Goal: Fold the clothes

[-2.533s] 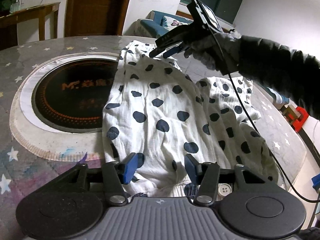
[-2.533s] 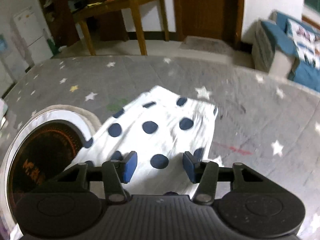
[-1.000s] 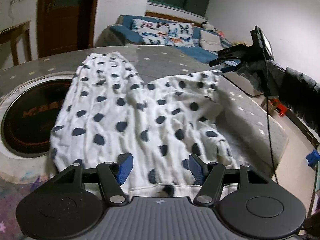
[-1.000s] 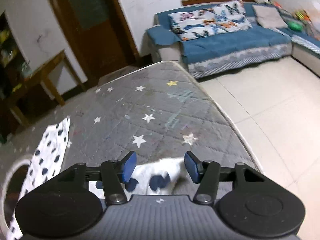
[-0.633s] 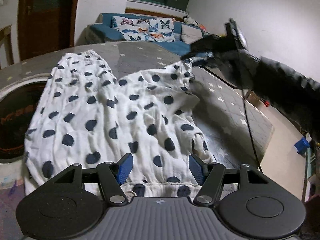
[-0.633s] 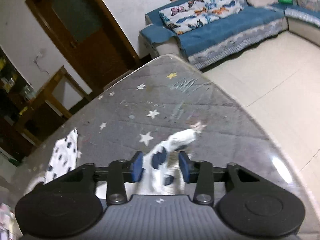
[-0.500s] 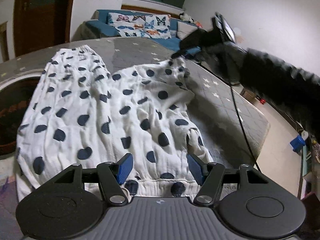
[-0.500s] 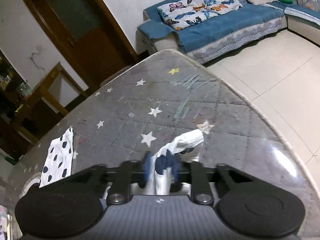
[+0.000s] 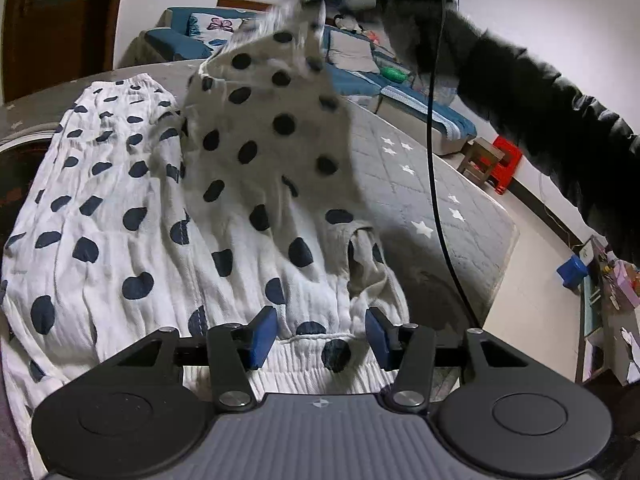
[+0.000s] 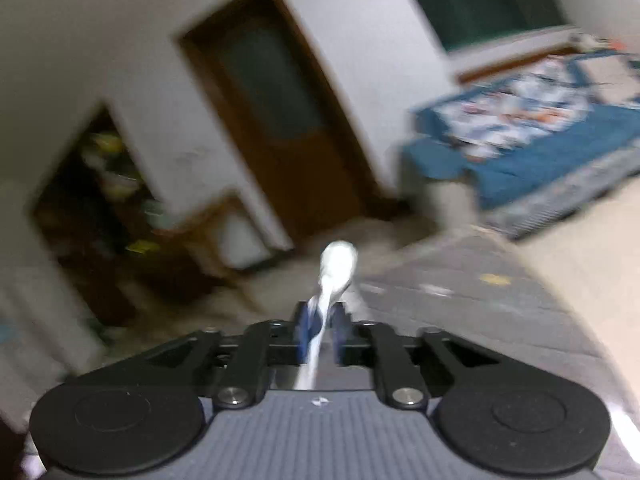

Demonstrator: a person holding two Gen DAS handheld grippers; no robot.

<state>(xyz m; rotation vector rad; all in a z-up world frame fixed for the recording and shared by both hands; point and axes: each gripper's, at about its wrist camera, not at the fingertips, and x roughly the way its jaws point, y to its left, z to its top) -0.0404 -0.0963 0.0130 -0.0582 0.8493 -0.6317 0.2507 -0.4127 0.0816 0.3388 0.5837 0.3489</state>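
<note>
White trousers with dark blue dots [image 9: 120, 208] lie on the grey star-print table [image 9: 432, 184]. One leg lies flat at the left. The other leg [image 9: 272, 128] is lifted high above the table by my right gripper, which is blurred at the top of the left wrist view. In the right wrist view my right gripper [image 10: 320, 330] is shut on the leg's white end [image 10: 336, 268]. My left gripper [image 9: 320, 336] is open, its fingers either side of the waistband [image 9: 304, 356] at the near edge.
A round dark cooktop with a white rim [image 9: 16, 168] is set into the table at the left, partly under the trousers. A blue sofa [image 9: 360, 76] stands behind the table. A red stool [image 9: 506, 162] and a cable [image 9: 434, 160] are at the right.
My right gripper has closed on the end of the right leg and lifted it up off the table, toward the left. The left gripper stays open at the waistband.
</note>
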